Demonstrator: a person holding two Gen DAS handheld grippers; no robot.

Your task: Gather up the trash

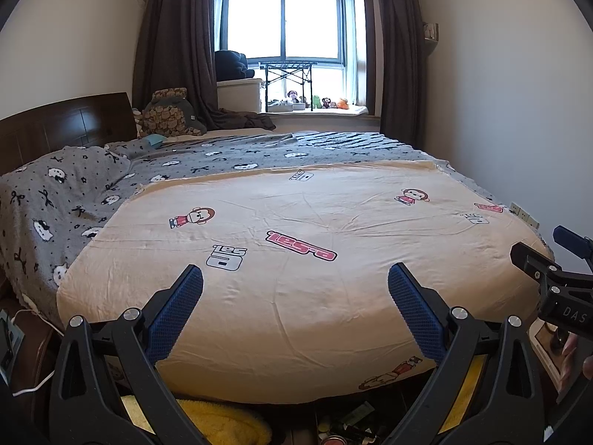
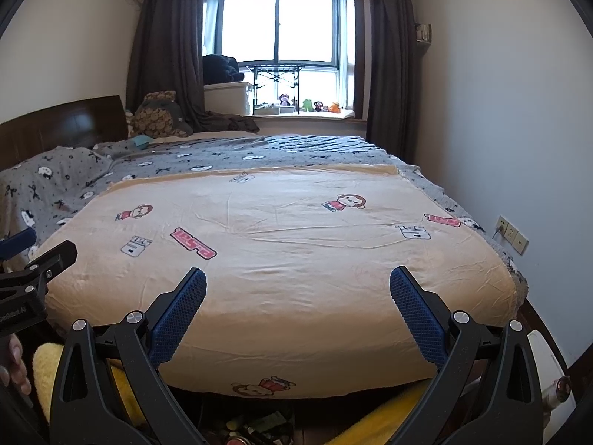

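Both the left gripper and the right gripper stood wide open and held nothing above the bed. The trash lay on the floor below its foot (small bottles and wrappers, likely light and crushable, best pinched across the narrow middle). No bin or bag showed in either of the 2 views.

A home bedroom: a made bed (cartoon sheet), curtained window, wooden headboard.

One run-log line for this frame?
left gripper: open, empty | right gripper: open, empty | both above bed | clutter on floor below
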